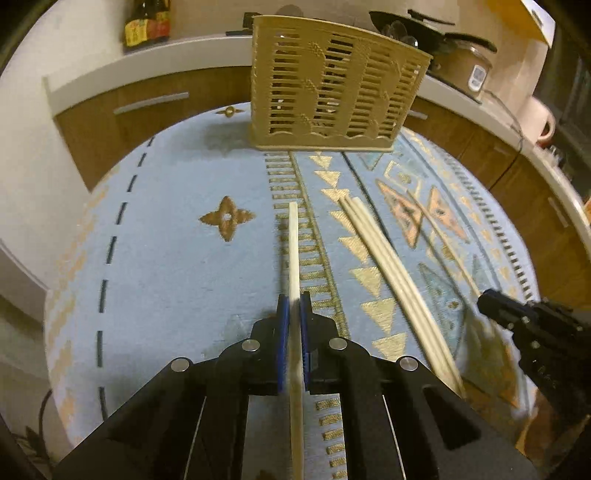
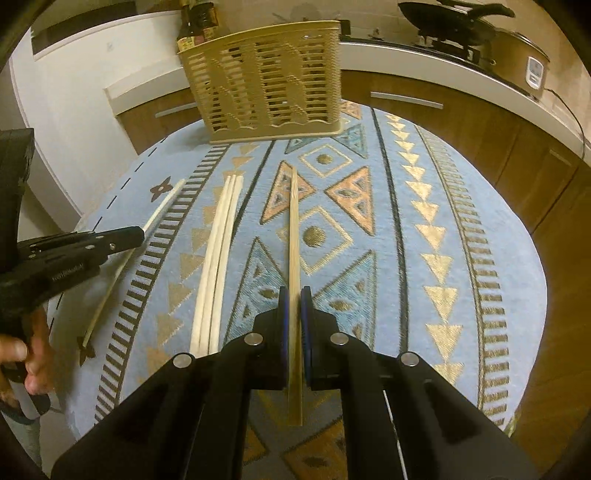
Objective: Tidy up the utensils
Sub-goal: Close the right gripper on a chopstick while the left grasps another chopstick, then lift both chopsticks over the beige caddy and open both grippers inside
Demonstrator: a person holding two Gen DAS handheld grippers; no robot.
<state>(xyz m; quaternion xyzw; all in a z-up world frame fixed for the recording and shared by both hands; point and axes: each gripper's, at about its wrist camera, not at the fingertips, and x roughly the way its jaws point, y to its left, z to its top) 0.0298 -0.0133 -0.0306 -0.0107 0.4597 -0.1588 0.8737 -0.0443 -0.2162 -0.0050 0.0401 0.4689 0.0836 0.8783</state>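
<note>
My left gripper is shut on a pale chopstick that points toward the tan slotted utensil holder at the table's far side. My right gripper is shut on a darker bamboo chopstick, also pointing at the holder. Three pale chopsticks lie together on the patterned blue cloth between the two grippers; they also show in the right wrist view. The left gripper appears at the left of the right wrist view, the right gripper at the right of the left wrist view.
The round table carries a blue patterned cloth. Behind it runs a white counter over wooden cabinets, with a sauce bottle, a black pan and a cooker.
</note>
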